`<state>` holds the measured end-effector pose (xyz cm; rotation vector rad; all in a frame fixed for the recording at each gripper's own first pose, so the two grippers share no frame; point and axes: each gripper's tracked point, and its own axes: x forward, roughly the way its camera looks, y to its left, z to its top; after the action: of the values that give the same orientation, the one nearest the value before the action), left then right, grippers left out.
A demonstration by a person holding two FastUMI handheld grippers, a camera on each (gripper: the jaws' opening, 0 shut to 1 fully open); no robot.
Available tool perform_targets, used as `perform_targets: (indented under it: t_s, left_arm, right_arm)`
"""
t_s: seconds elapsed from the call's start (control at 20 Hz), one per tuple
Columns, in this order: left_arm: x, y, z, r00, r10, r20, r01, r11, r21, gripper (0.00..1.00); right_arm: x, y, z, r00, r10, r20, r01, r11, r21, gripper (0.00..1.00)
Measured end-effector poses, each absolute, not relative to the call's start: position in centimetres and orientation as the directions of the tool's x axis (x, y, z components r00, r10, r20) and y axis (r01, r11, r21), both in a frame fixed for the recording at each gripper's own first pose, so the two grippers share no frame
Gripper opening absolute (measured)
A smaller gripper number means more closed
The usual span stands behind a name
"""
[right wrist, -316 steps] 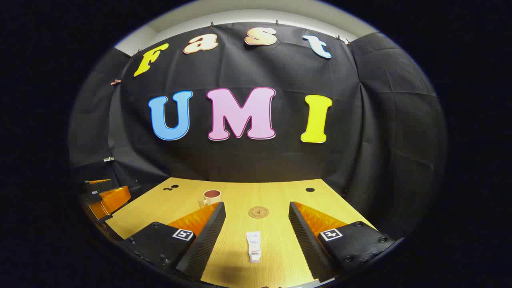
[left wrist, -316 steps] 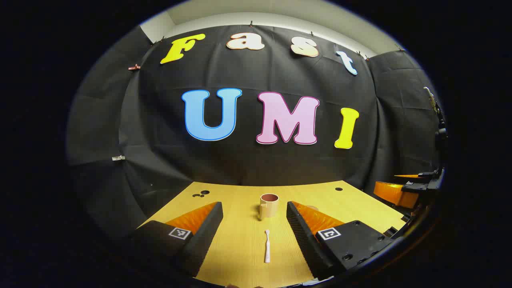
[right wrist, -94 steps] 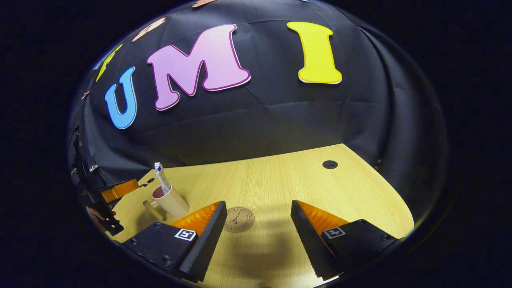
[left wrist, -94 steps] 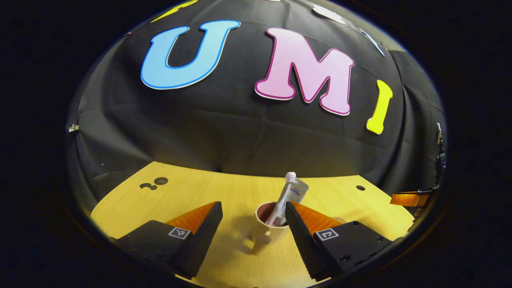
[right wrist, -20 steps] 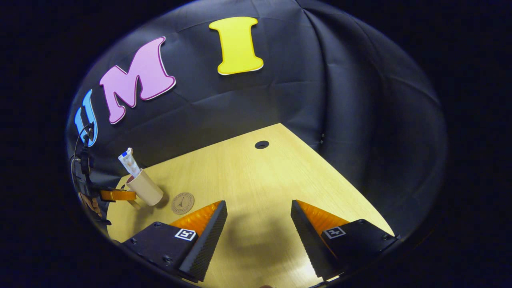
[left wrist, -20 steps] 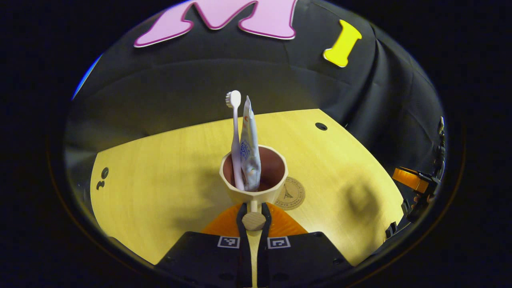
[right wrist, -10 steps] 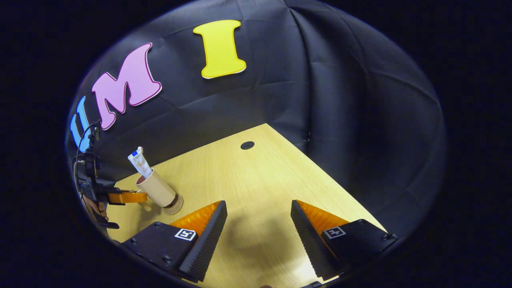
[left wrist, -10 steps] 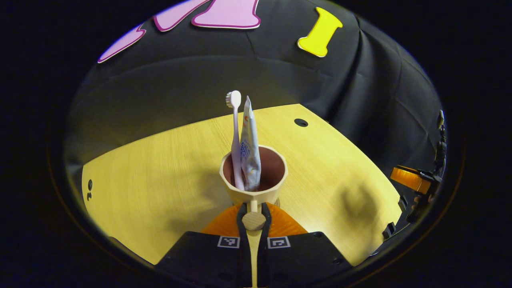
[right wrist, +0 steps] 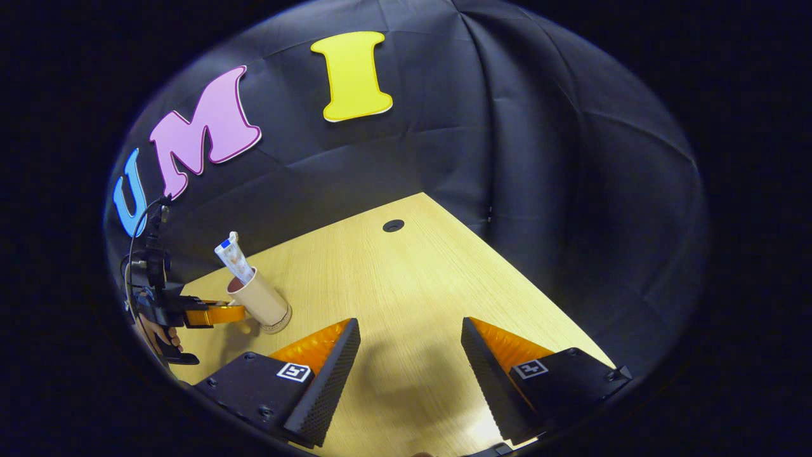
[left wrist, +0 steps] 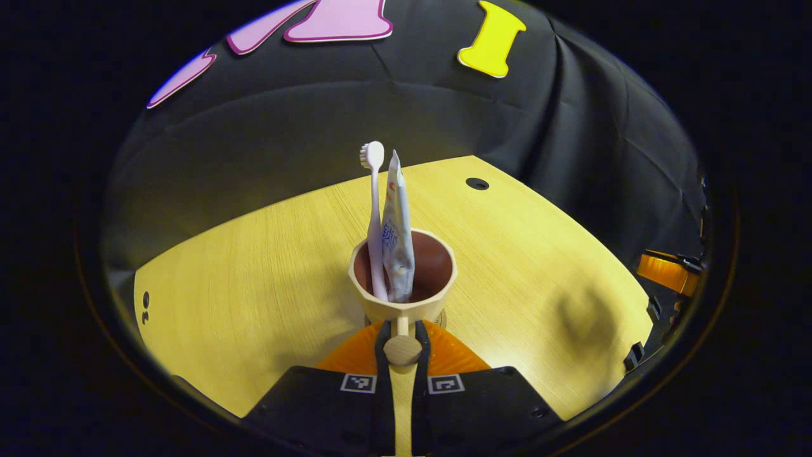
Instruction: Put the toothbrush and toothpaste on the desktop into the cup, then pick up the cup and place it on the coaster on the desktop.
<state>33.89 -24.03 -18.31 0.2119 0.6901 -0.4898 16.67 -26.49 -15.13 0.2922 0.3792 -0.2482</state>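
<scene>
The yellow wooden surface (right wrist: 406,285) has a round coaster (right wrist: 279,327) on its left side, with the cup (right wrist: 260,297) standing on it.

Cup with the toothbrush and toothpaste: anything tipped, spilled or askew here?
Nothing stands out. The cup is upright over the coaster, toothbrush and toothpaste standing inside it, the left claw shut on its handle.

Both views above shared desktop (left wrist: 254,266)

Desk (left wrist: 266,254) matt wood grain; cup (left wrist: 402,298) smooth, perhaps plastic; wall cloth (right wrist: 507,139) matt, creased.
</scene>
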Motion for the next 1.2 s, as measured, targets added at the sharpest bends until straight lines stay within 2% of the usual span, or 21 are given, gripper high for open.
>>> perform_targets:
  t_s: [0.15,0.25,0.45,0.7,0.8,1.0,1.2]
  left_arm:
    - [33.3,-24.4,-18.3,0.652,-0.383,-0.654,0.506,0.863,-0.001,0.25]
    - [32.9,-24.5,-18.0,0.655,-0.408,-0.636,0.512,0.859,-0.023,0.24]
    - [31.7,-23.5,-15.7,0.704,-0.396,-0.589,0.484,0.875,-0.010,1.00]
    - [27.6,-19.2,-9.7,0.834,-0.323,-0.447,0.412,0.904,0.117,0.98]
    - [24.6,-17.5,-6.7,0.878,-0.304,-0.371,0.363,0.926,0.101,0.98]
    - [15.2,-11.8,-1.5,0.969,-0.170,-0.178,0.178,0.984,0.029,0.98]
    - [7.7,-8.4,-0.4,0.986,-0.111,-0.120,0.113,0.994,0.006,0.98]
  right_arm:
    - [16.1,-26.4,-15.2,0.899,-0.188,-0.396,0.293,0.929,0.225,0.98]
    - [15.8,-26.1,-15.1,0.900,-0.188,-0.393,0.291,0.930,0.223,0.98]
    - [15.2,-24.5,-14.1,0.909,-0.176,-0.378,0.270,0.939,0.211,0.98]
    - [13.5,-21.4,-10.7,0.933,-0.165,-0.321,0.235,0.952,0.196,0.98]
    - [12.4,-20.0,-9.3,0.942,-0.157,-0.296,0.219,0.957,0.190,0.98]
    - [7.7,-14.5,-6.8,0.962,-0.103,-0.252,0.148,0.975,0.166,0.98]
    - [3.4,-9.6,-5.4,0.982,-0.039,-0.185,0.064,0.990,0.129,0.98]
